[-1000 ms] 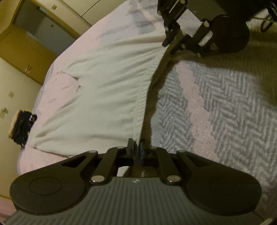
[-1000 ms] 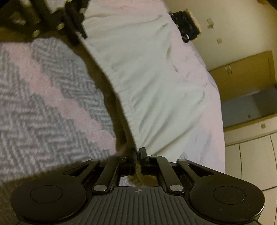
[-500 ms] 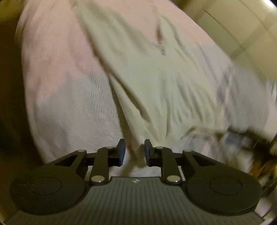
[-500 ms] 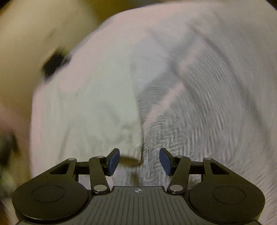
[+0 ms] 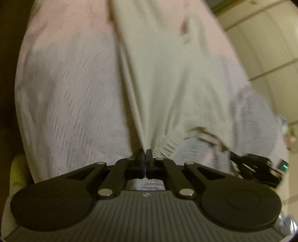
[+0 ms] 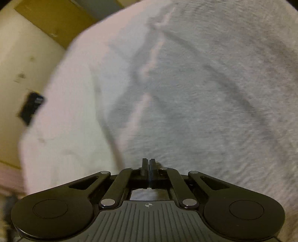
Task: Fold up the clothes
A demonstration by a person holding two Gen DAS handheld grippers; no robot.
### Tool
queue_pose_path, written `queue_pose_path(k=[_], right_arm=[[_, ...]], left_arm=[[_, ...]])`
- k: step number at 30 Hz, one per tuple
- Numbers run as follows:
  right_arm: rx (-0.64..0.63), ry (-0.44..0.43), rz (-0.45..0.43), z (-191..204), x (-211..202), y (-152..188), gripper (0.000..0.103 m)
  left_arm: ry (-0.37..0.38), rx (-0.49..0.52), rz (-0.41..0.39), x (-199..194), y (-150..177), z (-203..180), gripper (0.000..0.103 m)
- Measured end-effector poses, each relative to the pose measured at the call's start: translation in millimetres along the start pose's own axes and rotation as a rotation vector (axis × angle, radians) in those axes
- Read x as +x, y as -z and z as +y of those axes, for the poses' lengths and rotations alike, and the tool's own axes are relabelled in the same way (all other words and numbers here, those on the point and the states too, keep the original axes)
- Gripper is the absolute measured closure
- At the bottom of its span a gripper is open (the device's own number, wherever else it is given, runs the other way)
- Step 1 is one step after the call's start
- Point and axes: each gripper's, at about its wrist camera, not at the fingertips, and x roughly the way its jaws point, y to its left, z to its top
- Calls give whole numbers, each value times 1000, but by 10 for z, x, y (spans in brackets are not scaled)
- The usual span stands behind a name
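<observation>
Sprawling across the bed point(image 5: 70, 96), the cream garment point(image 5: 167, 78) runs from twelve o'clock down to six, soft, light and floppy. Left gripper point(image 5: 145, 155) has its jaws clamped on the ribbed hem, a sound hold; right gripper point(image 6: 149, 164) shows jaws together at the garment's edge, cloth between them uncertain.

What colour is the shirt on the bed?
Cream-white garment, best in the left wrist view.

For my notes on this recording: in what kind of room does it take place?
Probably a bedroom: a wide bed under a grey-and-pink herringbone woven blanket, a pale cream garment spread on it, and wooden cabinet doors by the wall.
</observation>
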Motion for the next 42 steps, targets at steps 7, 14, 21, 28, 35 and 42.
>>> queue_pose_path(k=[7,14,21,28,35,42], right_arm=[[-110,58,12,436,-207,282,54],[-146,-23,87,1116,-485,937,44],[-25,83,-18,1547,-410,1085,44],[412,217,-144,2121,-174,1570,44],[914,183,-214,2854,0,2288,44],[992,167,-270,3097,182,2501,44]], left_arm=[[-75,113,72,-120,-317,-84,101],[-153,326,119,-452,-912,-191,99],[-192,422,105,-419,-2173,32,99],[-201,543,140,-308,-3686,450,99],[-226,561,125,-393,-5052,800,99],[-185,402,50,-446,-5984,1106,99]])
